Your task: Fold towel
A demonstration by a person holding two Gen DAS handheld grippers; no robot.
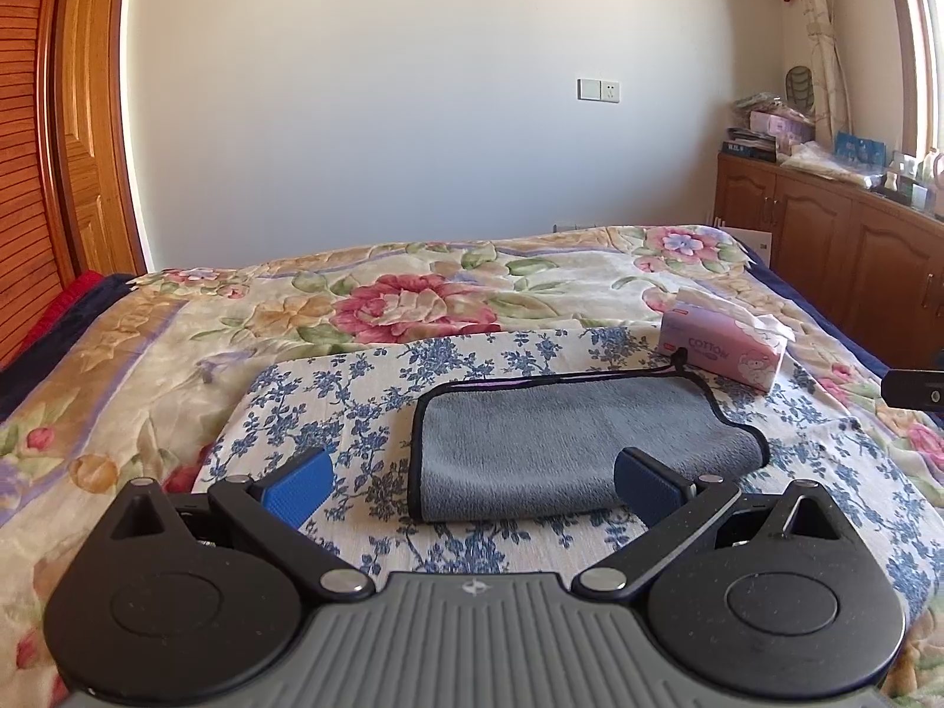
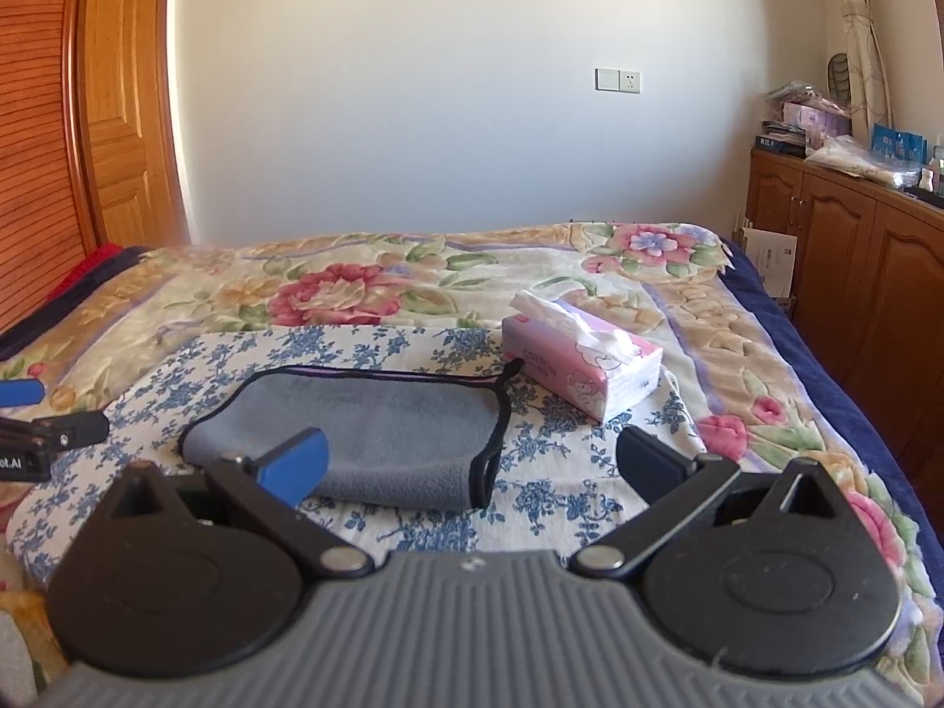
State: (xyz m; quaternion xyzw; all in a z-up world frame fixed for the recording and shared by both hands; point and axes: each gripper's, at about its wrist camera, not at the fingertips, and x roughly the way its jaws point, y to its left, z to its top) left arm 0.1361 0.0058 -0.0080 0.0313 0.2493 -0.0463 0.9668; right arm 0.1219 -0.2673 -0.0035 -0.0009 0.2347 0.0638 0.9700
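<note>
A grey towel (image 1: 548, 442) with black edging lies folded on a blue-flowered cloth (image 1: 330, 413) on the bed; it also shows in the right wrist view (image 2: 383, 430). My left gripper (image 1: 472, 481) is open and empty, its fingers just short of the towel's near edge, the right finger over its near right corner. My right gripper (image 2: 472, 463) is open and empty, its left finger over the towel's near edge, its right finger over the flowered cloth (image 2: 560, 472). The left gripper's fingers (image 2: 23, 392) show at the far left of the right wrist view.
A pink tissue box (image 1: 725, 348) stands just beyond the towel's far right corner, also in the right wrist view (image 2: 581, 366). The floral bedspread (image 1: 413, 295) covers the bed. A wooden cabinet (image 2: 855, 248) with clutter stands on the right, a wooden door (image 1: 88, 118) on the left.
</note>
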